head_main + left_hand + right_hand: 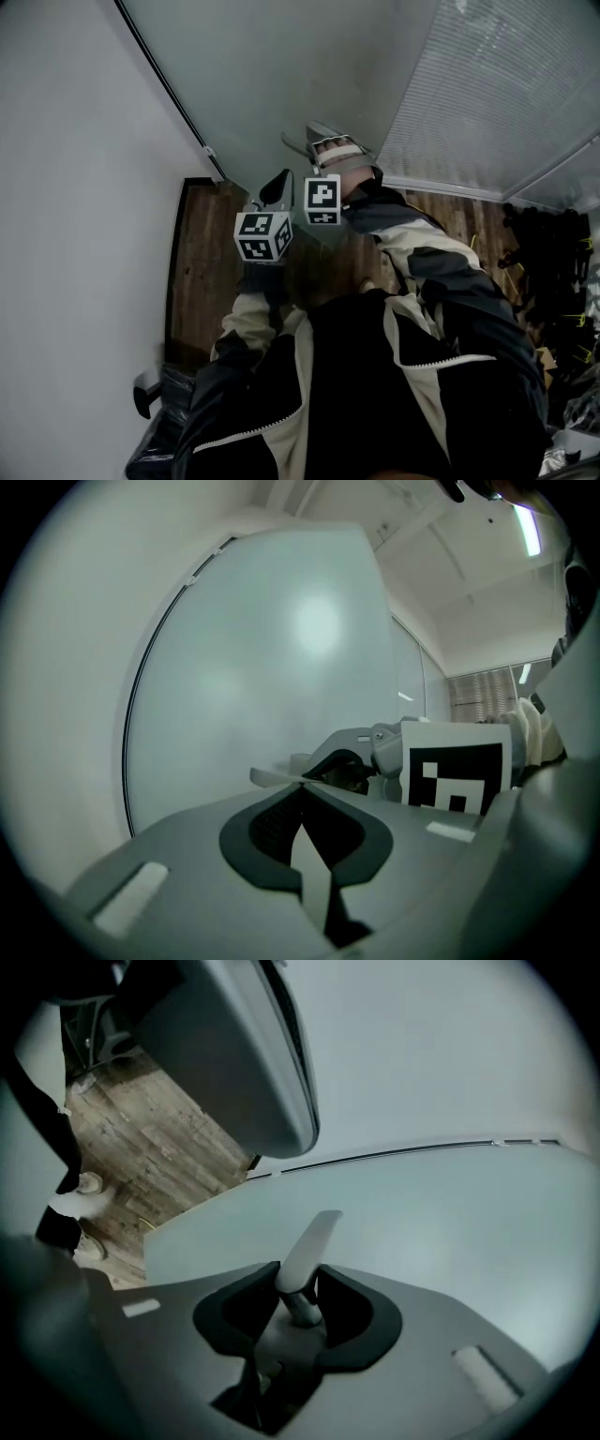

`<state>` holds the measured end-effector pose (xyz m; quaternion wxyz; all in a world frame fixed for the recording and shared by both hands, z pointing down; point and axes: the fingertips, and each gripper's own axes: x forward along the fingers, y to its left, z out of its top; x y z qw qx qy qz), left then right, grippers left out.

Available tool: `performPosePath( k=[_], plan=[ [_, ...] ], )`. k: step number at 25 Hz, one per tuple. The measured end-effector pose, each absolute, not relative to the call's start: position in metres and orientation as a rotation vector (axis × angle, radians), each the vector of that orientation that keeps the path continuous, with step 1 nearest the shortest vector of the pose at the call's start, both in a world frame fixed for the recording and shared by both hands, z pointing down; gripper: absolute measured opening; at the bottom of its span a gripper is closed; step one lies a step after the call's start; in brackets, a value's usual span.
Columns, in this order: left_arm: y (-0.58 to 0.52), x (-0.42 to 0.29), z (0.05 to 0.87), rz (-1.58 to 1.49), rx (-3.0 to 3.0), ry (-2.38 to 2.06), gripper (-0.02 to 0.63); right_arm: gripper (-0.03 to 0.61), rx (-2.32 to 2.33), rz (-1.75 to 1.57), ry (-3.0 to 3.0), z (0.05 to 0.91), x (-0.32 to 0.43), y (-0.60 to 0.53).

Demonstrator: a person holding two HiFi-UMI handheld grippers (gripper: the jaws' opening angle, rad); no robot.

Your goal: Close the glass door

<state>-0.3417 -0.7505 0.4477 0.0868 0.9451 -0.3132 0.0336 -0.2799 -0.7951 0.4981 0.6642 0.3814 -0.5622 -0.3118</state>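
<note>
The frosted glass door (pixel 281 66) stands straight ahead, its dark edge strip (pixel 164 80) running along the white wall on the left. My right gripper (pixel 319 142) is up close to the pane, its jaws a little apart, and I see nothing between them. From the left gripper view, the right gripper (pixel 314 769) shows the same gap in front of the glass (pixel 262 667). My left gripper (pixel 278 186) sits just below and to the left of it, shut and empty, with its tips (pixel 300 785) meeting. The right gripper view shows one pale finger (pixel 309 1251) over the door (pixel 422 1232).
A white wall (pixel 75 187) runs down the left. Blinds (pixel 497 94) cover the panel on the right. Brown wooden floor (pixel 202 262) lies below. Dark clutter (pixel 553 272) sits at the right edge and a black bag (pixel 159 431) at the lower left.
</note>
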Motion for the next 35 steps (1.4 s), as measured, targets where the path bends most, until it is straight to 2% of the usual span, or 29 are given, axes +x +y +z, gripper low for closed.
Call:
performPosePath(
  k=[9,23,35],
  plan=[
    [-0.741,-0.318,0.444,0.11,2.85,-0.862,0.002,0.123,0.833,-0.729,-1.202,0.503,-0.25,-0.818],
    [-0.783,-0.24,0.446,0.165,2.858,-0.856,0.002,0.11,0.778,-0.781,-1.09,0.508,-0.131,-0.893],
    [-0.834,-0.185,0.44,0.205,2.822,-0.973,0.002,0.141,0.888,-0.59,-1.224,0.504,-0.045,-0.967]
  ],
)
